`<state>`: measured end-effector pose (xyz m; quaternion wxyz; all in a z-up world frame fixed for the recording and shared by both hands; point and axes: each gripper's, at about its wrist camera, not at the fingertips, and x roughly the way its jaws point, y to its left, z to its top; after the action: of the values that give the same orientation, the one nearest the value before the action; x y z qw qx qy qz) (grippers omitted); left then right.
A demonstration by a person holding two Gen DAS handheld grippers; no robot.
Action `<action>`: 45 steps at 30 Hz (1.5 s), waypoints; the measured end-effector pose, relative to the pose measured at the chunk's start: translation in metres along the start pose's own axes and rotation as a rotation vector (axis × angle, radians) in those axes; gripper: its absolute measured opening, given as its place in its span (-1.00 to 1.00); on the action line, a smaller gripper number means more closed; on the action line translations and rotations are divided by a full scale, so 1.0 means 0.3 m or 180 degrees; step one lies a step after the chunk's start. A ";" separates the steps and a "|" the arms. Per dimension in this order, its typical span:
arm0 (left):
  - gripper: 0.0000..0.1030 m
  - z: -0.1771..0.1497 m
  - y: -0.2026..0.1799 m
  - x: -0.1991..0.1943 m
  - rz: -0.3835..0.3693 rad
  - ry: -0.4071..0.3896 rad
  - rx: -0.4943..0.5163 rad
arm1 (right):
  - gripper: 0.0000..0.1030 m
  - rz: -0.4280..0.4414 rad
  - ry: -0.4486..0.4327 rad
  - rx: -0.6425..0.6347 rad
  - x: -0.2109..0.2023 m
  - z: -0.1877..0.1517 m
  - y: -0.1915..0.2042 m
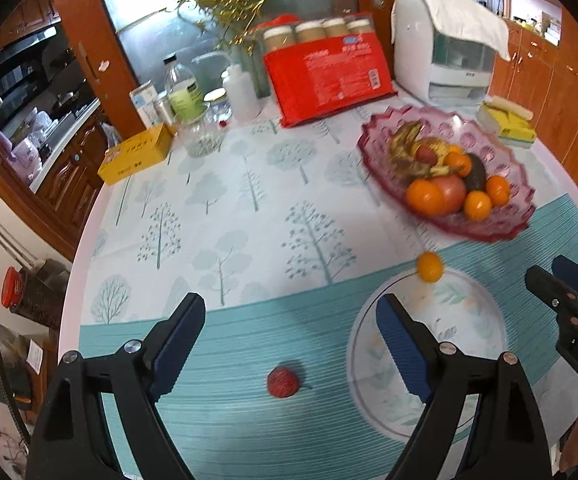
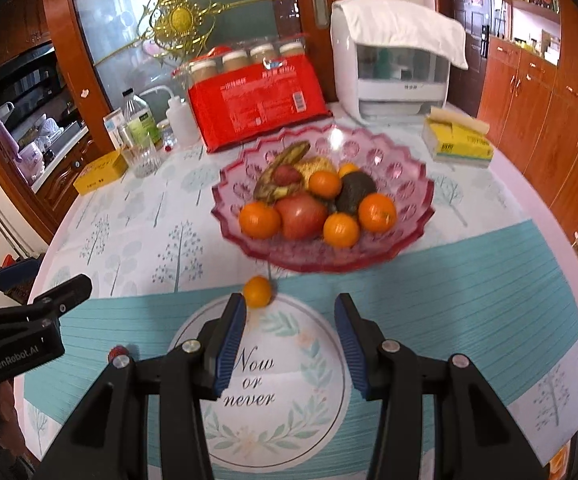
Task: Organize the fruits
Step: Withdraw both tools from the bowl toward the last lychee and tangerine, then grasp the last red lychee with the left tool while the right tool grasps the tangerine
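A pink glass fruit bowl (image 2: pixel 409 216) (image 1: pixel 505 168) holds oranges, a tomato-like red fruit, an avocado and dark bananas. A small orange (image 2: pixel 257 291) (image 1: pixel 429 267) lies loose on the table just in front of the bowl. A small red lychee-like fruit (image 1: pixel 283 382) (image 2: pixel 118 351) lies on the teal cloth. My left gripper (image 1: pixel 289 332) is open and empty, hovering just behind the red fruit. My right gripper (image 2: pixel 291 332) is open and empty, just short of the small orange, and shows at the right edge of the left wrist view (image 1: pixel 561 280).
At the table's back stand a red package (image 2: pixel 257 108) with jars, a white appliance (image 2: pixel 393 64) under a towel, bottles (image 2: pixel 139 120), a glass (image 2: pixel 143 160), a yellow box (image 2: pixel 101 172) and a yellow tissue pack (image 2: pixel 459 140). Wooden cabinets stand at the right.
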<state>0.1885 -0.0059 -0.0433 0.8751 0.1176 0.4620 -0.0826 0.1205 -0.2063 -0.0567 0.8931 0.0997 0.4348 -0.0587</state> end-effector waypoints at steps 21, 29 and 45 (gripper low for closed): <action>0.68 -0.222 0.129 0.260 -0.0101 0.0515 -0.0366 | -0.10 0.0221 0.0425 0.0326 0.303 -0.077 0.003; 0.46 -0.269 0.127 0.332 -0.0236 0.0655 -0.0459 | -0.10 0.0259 0.0356 0.0317 0.386 -0.044 0.038; -0.35 -0.269 0.100 0.370 -0.0293 0.0609 -0.0497 | -0.21 -0.0023 0.0209 0.0035 0.476 -0.020 0.098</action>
<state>0.1945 0.0416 -0.1753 0.8288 0.0351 0.5534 -0.0749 0.2093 -0.1790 -0.1692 0.8776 0.1050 0.4638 -0.0610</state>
